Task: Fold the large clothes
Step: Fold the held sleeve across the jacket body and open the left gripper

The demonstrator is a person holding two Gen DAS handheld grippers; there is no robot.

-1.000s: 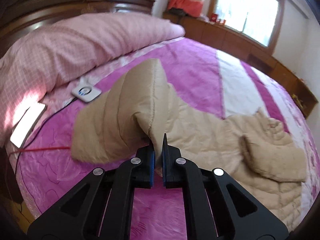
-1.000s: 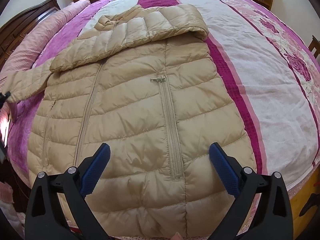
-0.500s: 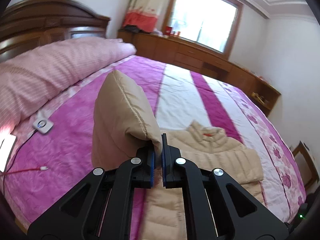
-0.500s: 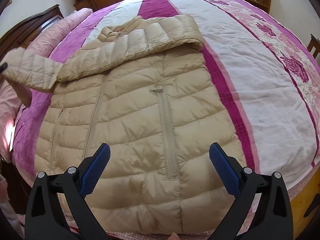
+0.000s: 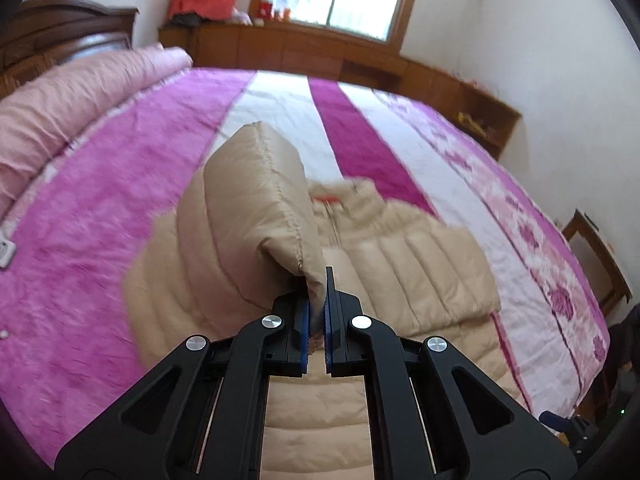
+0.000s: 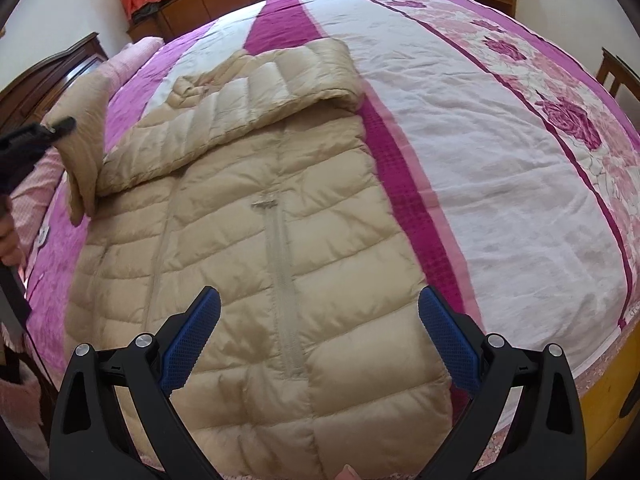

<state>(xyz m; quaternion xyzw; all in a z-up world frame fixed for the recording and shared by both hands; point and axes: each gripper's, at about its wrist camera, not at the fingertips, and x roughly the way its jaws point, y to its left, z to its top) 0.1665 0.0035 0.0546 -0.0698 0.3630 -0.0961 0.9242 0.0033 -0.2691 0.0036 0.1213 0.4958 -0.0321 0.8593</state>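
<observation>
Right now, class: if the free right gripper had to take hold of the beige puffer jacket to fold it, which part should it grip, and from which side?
Probably the bottom hem of the jacket, approached from the near bed edge. The open right gripper already hangs above it, and that edge lies flat and free, a thin rim the jaws could likely close on.

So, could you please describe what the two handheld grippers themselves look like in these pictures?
Both are matte black plastic frames with triangular cut-outs and round silver pivot bolts. The left gripper has flat fingers lined with thin blue pads. The right gripper carries bigger blue pads with a fine dotted texture. No cables or markings show on either.
</observation>
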